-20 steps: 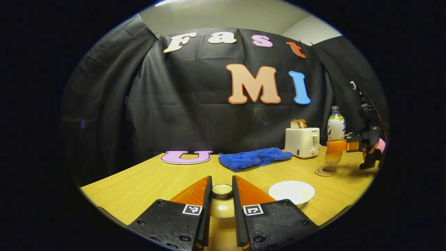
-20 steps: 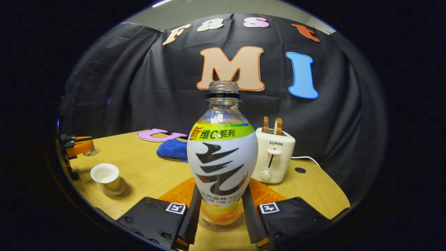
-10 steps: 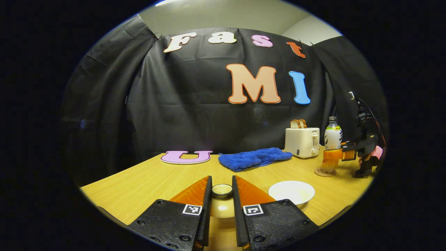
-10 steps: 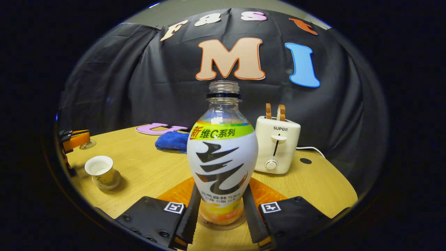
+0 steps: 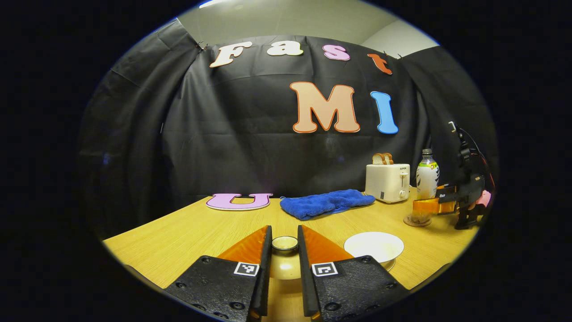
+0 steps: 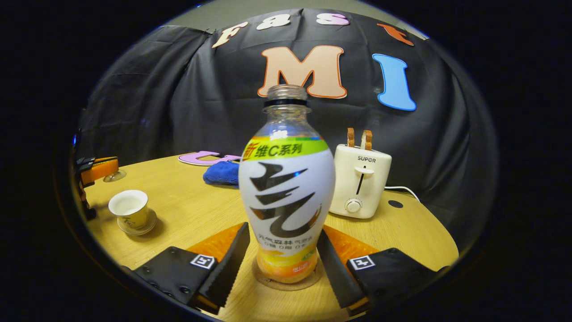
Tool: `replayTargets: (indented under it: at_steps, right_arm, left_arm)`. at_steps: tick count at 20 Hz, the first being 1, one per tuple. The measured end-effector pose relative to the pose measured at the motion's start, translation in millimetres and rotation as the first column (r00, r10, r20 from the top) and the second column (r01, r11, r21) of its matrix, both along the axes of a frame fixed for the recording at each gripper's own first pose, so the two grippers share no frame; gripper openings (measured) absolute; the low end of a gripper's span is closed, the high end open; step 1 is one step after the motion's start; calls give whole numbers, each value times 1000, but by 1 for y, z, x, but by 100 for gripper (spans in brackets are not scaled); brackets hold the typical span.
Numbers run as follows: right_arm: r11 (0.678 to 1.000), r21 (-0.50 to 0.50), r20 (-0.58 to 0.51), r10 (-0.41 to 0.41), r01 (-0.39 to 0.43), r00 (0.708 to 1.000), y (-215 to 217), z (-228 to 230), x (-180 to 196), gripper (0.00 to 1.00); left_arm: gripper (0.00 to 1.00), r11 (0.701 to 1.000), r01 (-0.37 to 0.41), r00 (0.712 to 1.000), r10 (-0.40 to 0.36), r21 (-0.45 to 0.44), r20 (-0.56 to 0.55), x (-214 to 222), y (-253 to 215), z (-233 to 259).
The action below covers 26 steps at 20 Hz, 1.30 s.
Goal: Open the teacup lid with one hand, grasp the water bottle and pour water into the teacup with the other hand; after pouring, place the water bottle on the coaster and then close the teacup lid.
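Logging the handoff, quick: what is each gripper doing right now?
Left gripper: closed on the teacup lid.
Right gripper: open, fingers spread clear of the water bottle, which stands on the coaster.

the water bottle (image 6: 286, 188) is wearing a white label with black brush strokes, a green band above and orange at its base. the teacup (image 6: 129, 209) is showing cream, the toaster (image 6: 361, 181) off-white, the towel (image 5: 326, 203) deep blue, and the table (image 5: 201, 228) pale wood grain.
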State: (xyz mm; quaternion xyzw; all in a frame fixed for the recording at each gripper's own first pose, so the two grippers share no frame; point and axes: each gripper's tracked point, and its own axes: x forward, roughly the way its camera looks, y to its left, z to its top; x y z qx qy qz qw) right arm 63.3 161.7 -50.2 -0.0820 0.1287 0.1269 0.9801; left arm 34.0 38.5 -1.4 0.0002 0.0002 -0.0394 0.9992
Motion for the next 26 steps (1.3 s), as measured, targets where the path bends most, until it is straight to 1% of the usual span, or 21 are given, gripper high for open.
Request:
replayTargets:
  at_steps: [2, 3, 4, 5, 6, 7, 8, 10, 13, 15, 18, 19, 20, 21, 22, 23, 24, 25, 26]
  right_arm:
    - [1000, 1, 2, -2, 2, 1000, -1, -1, 0, 89]
    - [1000, 1, 1, -2, 2, 1000, -1, 0, 0, 97]
    - [1000, 2, 0, -2, 2, 1000, -1, -1, 0, 98]
    - [1000, 2, -6, -7, 7, 1000, -2, -1, -2, 89]
    - [1000, 1, -10, -11, 11, 1000, -3, -1, -5, 100]
    - [1000, -1, -10, -15, 15, 1000, -4, -1, -7, 98]
    - [1000, -1, -3, -22, 22, 1000, -6, 0, -7, 100]
    - [999, 0, 9, -37, 37, 999, -8, 1, -7, 98]
    - [999, 6, -5, -53, 53, 999, -9, -2, -16, 98]
    - [998, 16, 16, -67, 66, 998, -12, 3, -18, 98]
    - [996, 45, 85, -82, 78, 993, -12, 11, -19, 98]
    - [995, 54, 102, -86, 80, 991, -12, 14, -19, 100]
    - [994, 67, 114, -92, 85, 989, -13, 16, -21, 98]
    - [993, 82, 123, -97, 88, 988, -14, 18, -22, 98]
    - [991, 101, 130, -102, 89, 986, -14, 19, -26, 100]
    - [988, 125, 136, -106, 90, 985, -14, 21, -28, 98]
    - [984, 153, 143, -113, 91, 983, -15, 24, -31, 90]
    - [979, 184, 157, -122, 92, 980, -16, 29, -33, 90]
    - [977, 192, 177, -129, 95, 976, -18, 32, -35, 98]
  left_arm:
    - [28, 1000, 0, 1000, 0, 0, 0, -1, 0, 1]
    - [28, 1000, 0, 1000, 0, 0, 0, -1, 0, 0]
    - [28, 1000, 0, 1000, 0, 0, 0, -1, 0, 0]
    - [28, 1000, 0, 1000, 0, 0, -1, -1, 0, 0]
    - [28, 1000, 0, 1000, 0, 0, 0, -1, 0, 0]
    - [28, 1000, 0, 1000, 0, 0, -1, -1, 0, 0]
    - [28, 1000, 0, 1000, 0, 0, -1, -1, 0, 0]
    - [28, 1000, -2, 1000, 2, 0, -1, -1, 0, 0]
    - [28, 1000, 3, 1000, -3, -3, -3, -1, -1, 0]
    - [28, 1000, 12, 1000, -12, -4, -4, -1, -2, 0]
    - [28, 999, 32, 999, -32, -4, -3, -3, -6, 1]
    - [28, 999, 39, 999, -40, -3, -3, -3, -11, 0]
    - [28, 999, 49, 999, -49, -4, -2, -2, -17, 1]
    - [28, 998, 60, 998, -60, -4, -1, -1, -23, 2]
    - [28, 997, 71, 997, -71, -5, -1, 0, -29, 3]
    - [28, 996, 84, 996, -84, -5, -1, 0, -33, 2]
    - [28, 995, 98, 995, -98, -6, 0, -1, -39, 2]
    - [28, 994, 114, 994, -114, -7, 0, -2, -44, 2]
    - [28, 992, 129, 992, -129, -7, 1, -2, -50, 2]
